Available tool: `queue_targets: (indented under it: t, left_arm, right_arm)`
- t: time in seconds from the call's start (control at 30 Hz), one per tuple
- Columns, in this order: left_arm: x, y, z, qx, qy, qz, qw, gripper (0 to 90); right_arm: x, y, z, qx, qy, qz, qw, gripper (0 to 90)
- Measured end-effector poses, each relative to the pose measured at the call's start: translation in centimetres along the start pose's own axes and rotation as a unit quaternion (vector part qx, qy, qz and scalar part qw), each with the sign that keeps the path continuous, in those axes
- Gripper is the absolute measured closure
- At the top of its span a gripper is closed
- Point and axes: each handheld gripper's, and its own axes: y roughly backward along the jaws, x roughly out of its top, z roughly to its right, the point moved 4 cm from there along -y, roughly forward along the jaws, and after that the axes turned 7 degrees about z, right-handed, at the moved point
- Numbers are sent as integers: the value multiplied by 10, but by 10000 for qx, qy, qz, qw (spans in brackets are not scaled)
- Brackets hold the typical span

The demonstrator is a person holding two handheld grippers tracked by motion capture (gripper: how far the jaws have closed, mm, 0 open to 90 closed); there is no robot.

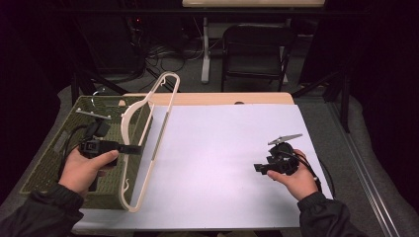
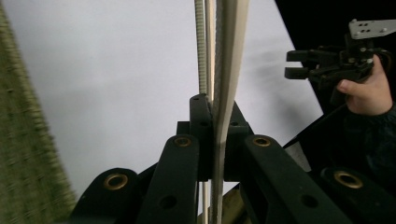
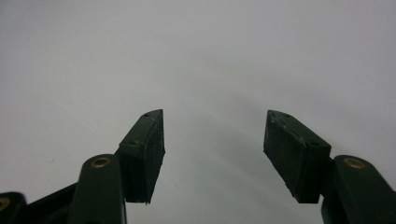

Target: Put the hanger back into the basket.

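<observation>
Cream wooden clothes hanger (image 1: 148, 123). Olive-green woven rectangular basket (image 1: 54, 153). Plain white sheet (image 1: 222, 163) over light-wood counter (image 1: 222, 98). Both handheld tools black, left (image 1: 132, 148), right (image 1: 257, 167); brass-coloured rivets. Dark sleeves. Black chair (image 1: 254, 49) behind.

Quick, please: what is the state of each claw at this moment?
Left claw: closed on the cream clothes hanger, over the green woven basket.
Right claw: open, holding nothing, above the white table sheet.

black hand-held gripper (image 3: 215, 156) jaws, brass rivets, dark sleeves (image 1: 326, 215).

White-covered table (image 1: 227, 163) bearing green basket (image 1: 54, 153)
</observation>
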Motion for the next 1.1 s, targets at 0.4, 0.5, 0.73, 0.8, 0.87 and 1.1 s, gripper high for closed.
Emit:
queue_targets:
  t: [0.4,0.5,0.73,0.8,0.87,1.1]
  left_arm:
    - [16,36,-42,621,246,36,9978,872]
    - [18,45,-52,740,357,96,9966,872]
    - [20,60,-72,940,524,184,9940,872]
    - [22,64,-76,994,550,211,9933,872]
    - [25,69,-79,1049,476,165,9932,872]
    - [34,78,-88,1412,100,-133,9898,872]
  right_arm:
    - [-10,2,7,-48,-112,-15,9999,381]
    - [-10,1,8,-47,-134,-12,9999,382]
    - [-10,1,7,-49,-139,-6,9999,382]
    - [-10,1,7,-38,-126,-46,9999,382]
    - [-10,0,7,-34,-123,-39,9999,382]
    - [-11,-2,5,-23,-144,-19,9999,382]
